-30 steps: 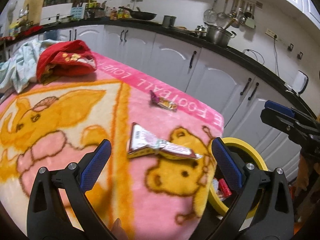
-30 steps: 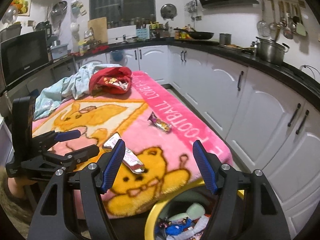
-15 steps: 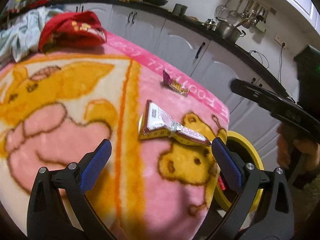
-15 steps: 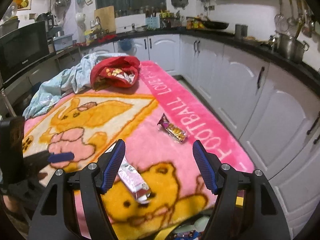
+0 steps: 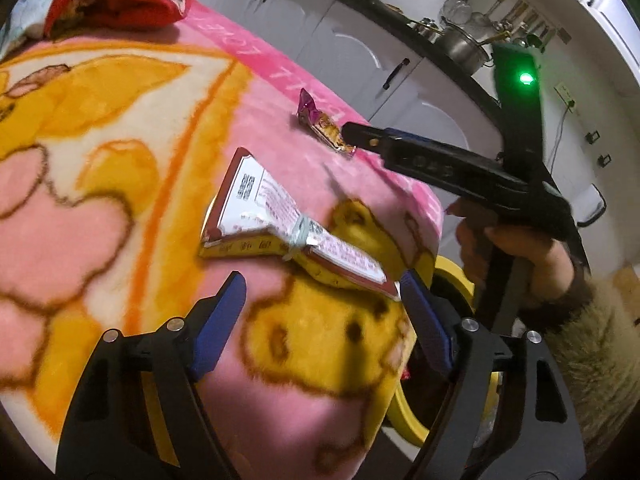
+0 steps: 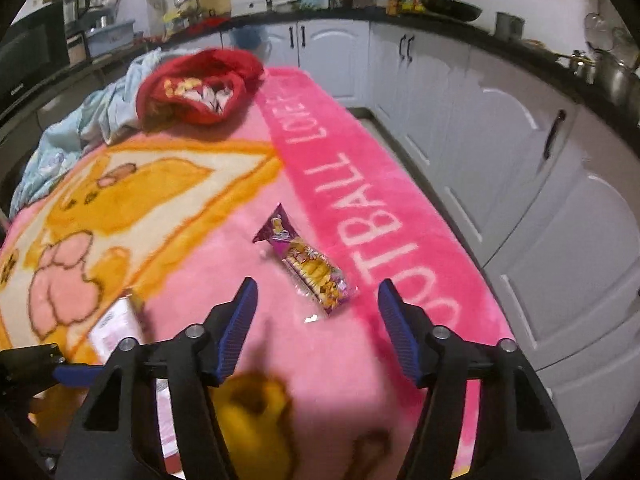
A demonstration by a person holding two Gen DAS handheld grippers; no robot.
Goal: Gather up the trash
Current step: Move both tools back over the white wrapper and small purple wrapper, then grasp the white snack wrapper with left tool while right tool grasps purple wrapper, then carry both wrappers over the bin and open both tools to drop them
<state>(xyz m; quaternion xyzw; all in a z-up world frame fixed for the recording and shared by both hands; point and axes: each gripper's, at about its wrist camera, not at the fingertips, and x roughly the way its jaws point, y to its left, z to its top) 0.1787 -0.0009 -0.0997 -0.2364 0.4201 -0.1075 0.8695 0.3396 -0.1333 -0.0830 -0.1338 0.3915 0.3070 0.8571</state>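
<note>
Lying flat on the pink cartoon blanket [image 5: 120,184] that covered the surface, two pieces of trash waited near its cabinet-side edge. The yellow-and-white wrapper [image 5: 280,228] lay crumpled near the corner closest to the yellow bin [image 5: 452,276], one end reaching almost to the blanket's border. The left claw [image 5: 320,312] hung just short of it, jaws apart and having just been closing, with nothing gripped; the wrapper's near end sat close to the right-hand pad but no pressing showed. The purple snack packet [image 6: 308,264] lay further along the same edge, beside the white lettering woven into the darker pink band. The right claw [image 6: 316,320] hovered above it, jaws also partly closed in from wider and empty, the packet's lower end lying between the blue pads without touching them. From the left wrist view the right claw's dark body and the hand [image 5: 516,252] holding it crossed over the bin and the blanket's corner, hiding most of the bin's opening. A red cloth bundle [image 6: 200,84] and a pale blue cloth [image 6: 76,136] sat at the far end, well apart from both wrappers. White cabinets [image 6: 520,152] ran alongside the surface.
</note>
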